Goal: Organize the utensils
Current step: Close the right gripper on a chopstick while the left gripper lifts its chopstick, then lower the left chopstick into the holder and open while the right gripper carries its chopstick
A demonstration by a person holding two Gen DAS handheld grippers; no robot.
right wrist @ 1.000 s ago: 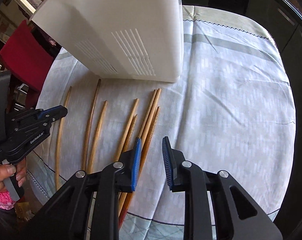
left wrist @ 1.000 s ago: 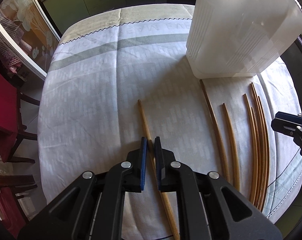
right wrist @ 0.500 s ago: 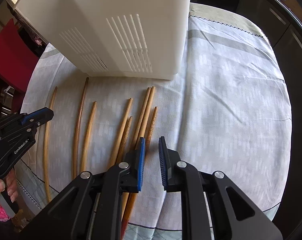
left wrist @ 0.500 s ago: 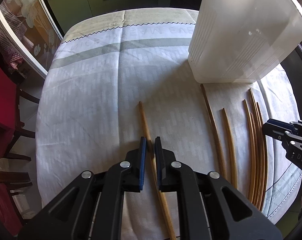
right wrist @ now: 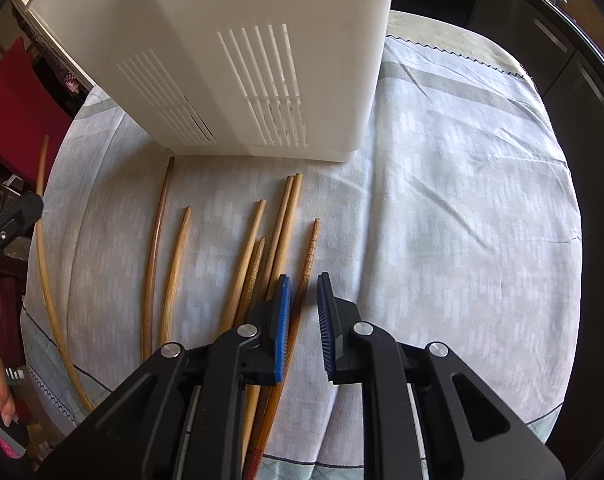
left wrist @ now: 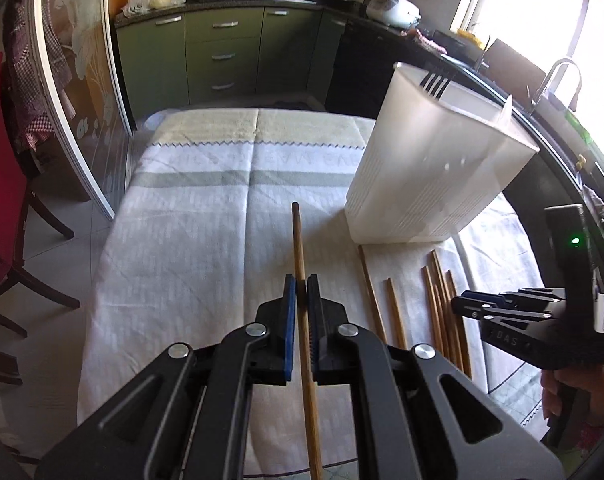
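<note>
Left gripper (left wrist: 301, 294): being kept clamped on a chopstick (left wrist: 297, 240).
Chopstick: being held pointing away toward the holder (left wrist: 430, 168).
Right gripper (right wrist: 304, 300): being held slightly open over the other chopsticks (right wrist: 277, 232), nothing pinched.

The bench (left wrist: 189, 240) lies bare across its left half and far end, giving open passage. The tall white utensil holder (left wrist: 426, 172) blocks the right rear, and loose chopsticks (right wrist: 237, 264) crowd the cloth just before it. Right of them the cloth (right wrist: 462, 220) is bare.
</note>
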